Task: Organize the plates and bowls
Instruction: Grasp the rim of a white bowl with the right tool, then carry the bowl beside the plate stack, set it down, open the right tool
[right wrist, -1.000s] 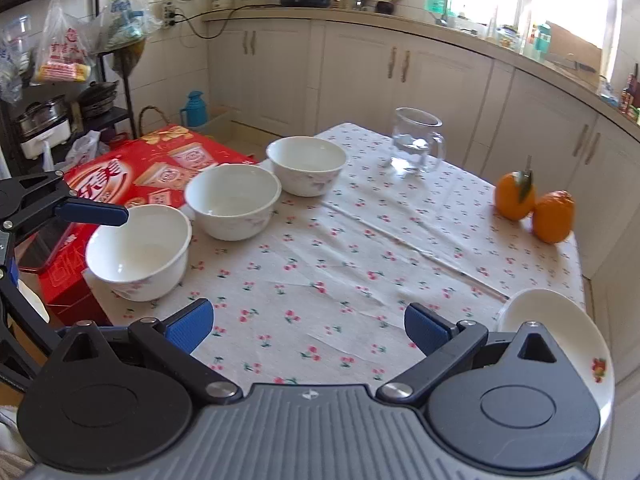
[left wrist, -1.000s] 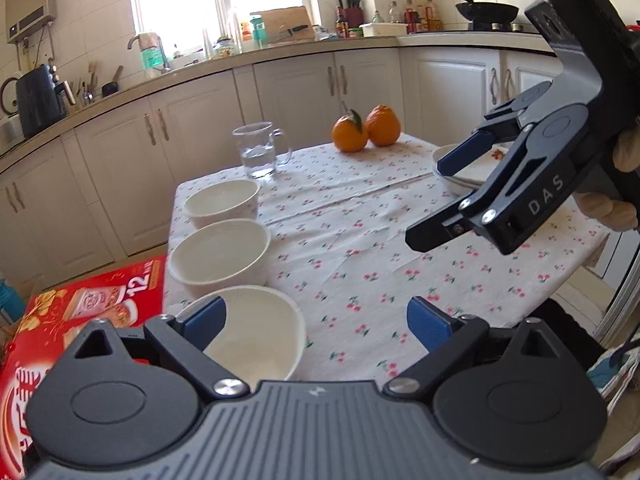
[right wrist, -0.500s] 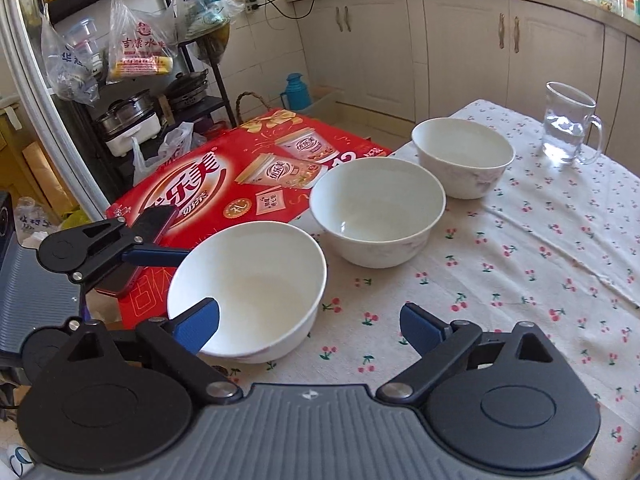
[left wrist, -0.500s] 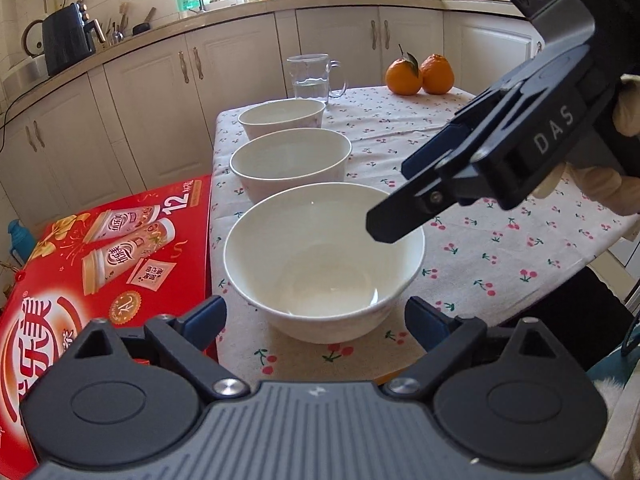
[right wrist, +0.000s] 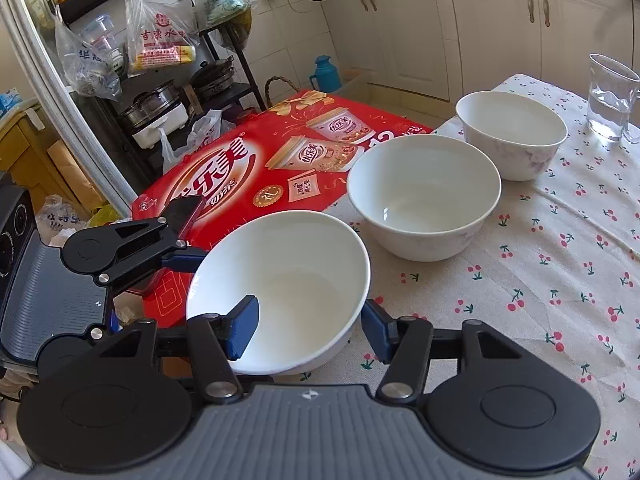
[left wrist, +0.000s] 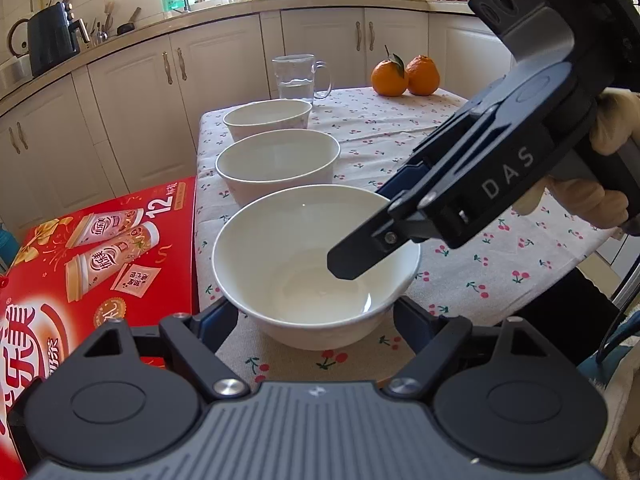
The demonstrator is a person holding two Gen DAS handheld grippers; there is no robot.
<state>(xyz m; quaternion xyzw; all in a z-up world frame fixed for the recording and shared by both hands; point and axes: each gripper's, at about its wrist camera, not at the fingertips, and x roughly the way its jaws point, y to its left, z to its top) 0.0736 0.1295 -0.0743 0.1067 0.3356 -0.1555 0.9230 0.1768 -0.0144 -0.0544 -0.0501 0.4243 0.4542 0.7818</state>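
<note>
The left tongs (left wrist: 316, 320) were spread wide and held low, their two blue-padded fingers (left wrist: 218, 322) pointing forward and level. The right tongs (right wrist: 308, 326) reached in from the right, angled downward, with one blue pad (right wrist: 243, 327) well apart from the other. In the left wrist view the right tongs (left wrist: 360, 240) showed as a dark body sloping down to the left, gripped at the handle by a light-gloved hand (left wrist: 600, 184). Neither pair was closed.
</note>
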